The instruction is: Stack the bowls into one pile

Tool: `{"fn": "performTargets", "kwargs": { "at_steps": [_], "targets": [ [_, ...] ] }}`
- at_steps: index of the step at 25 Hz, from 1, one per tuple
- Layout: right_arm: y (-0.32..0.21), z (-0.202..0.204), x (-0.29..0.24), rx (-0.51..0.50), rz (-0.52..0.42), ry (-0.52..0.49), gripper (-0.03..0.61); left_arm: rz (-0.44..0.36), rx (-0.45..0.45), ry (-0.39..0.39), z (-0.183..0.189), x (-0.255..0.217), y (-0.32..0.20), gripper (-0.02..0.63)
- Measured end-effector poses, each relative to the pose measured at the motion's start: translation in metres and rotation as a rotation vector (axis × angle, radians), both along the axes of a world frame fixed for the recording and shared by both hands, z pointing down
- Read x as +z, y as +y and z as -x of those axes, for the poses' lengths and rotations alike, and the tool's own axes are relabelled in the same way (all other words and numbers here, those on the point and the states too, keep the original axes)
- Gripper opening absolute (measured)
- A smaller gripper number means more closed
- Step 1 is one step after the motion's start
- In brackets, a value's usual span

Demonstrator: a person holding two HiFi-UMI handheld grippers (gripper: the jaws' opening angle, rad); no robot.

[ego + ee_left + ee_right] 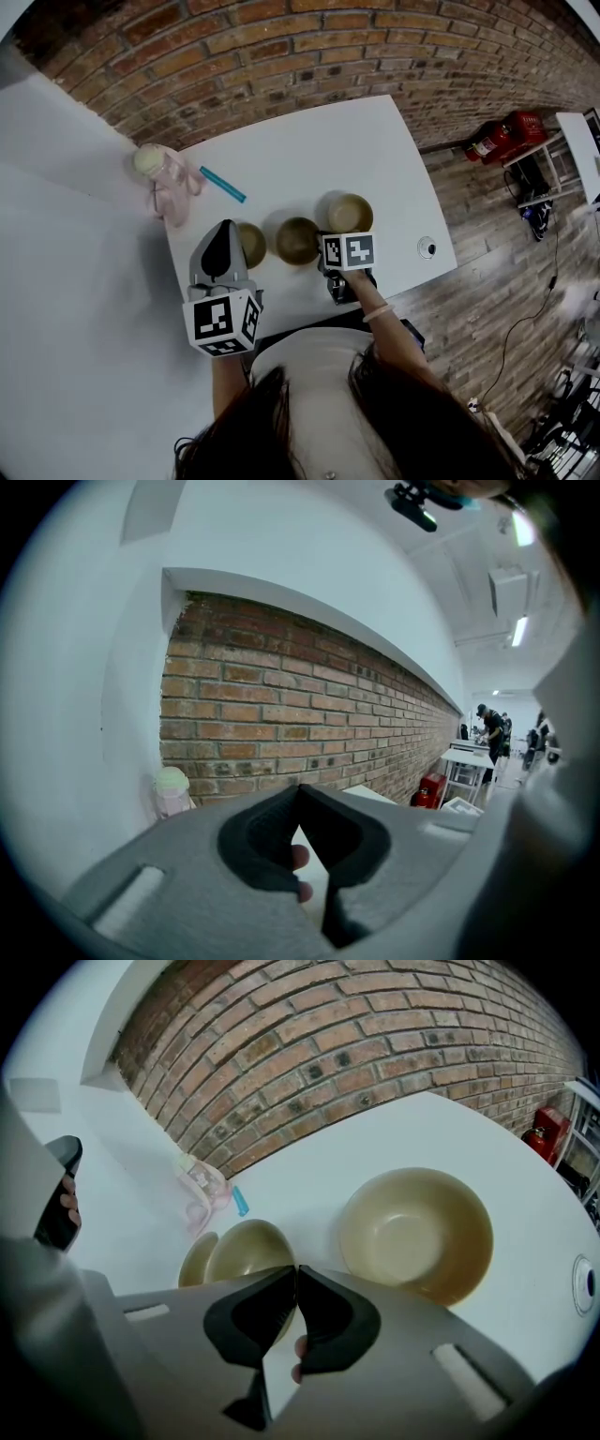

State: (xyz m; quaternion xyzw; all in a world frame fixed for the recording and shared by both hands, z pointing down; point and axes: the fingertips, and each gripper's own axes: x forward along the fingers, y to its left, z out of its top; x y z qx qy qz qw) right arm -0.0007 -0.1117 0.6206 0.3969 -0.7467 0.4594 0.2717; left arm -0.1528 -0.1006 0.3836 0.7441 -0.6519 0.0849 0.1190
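Bowls, three, tan: left bowl (251,246), middle bowl (298,241) and right bowl (350,214), in a row along the near edge of the white table (309,150), all upright, mouths up. Right gripper (296,1269): jaws pinched on the middle bowl's rim. Left gripper (299,789): jaws together, empty, raised near the left bowl. Cube (223,322): black-and-white square markers.

- Left gripper (225,231) – held almost level in front of the body, its jaws closed tip to tip with nothing between them; fingertips (298,859) show behind the jaws.
- Right gripper (296,1271) – tilted steeply down, its jaws closed to a thin slit on the near rim of the middle bowl (236,1249).
- Right forearm (394,339) reaches forward from the body; the left forearm (225,380) stays close to the chest.
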Motion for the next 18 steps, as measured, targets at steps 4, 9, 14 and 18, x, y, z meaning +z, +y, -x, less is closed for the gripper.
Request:
{"fn": "performTargets", "kwargs": {
  "at_steps": [4,9,14,18],
  "targets": [
    [-0.004,-0.001,-0.012,0.008,-0.023,-0.007,0.021,-0.001,0.001,0.008,0.002,0.001,0.001,0.0],
    [-0.011,-0.006,-0.025,0.03,-0.044,-0.015,0.021,-0.003,0.011,0.019,0.0,0.001,-0.002,0.0],
    [-0.016,-0.017,-0.034,0.058,-0.059,-0.02,0.021,-0.011,0.032,0.027,-0.007,0.0,-0.006,0.0],
    [-0.021,-0.024,-0.04,0.083,-0.069,-0.025,0.021,-0.012,0.043,0.033,-0.01,0.001,-0.009,0.0]
  ]
}}
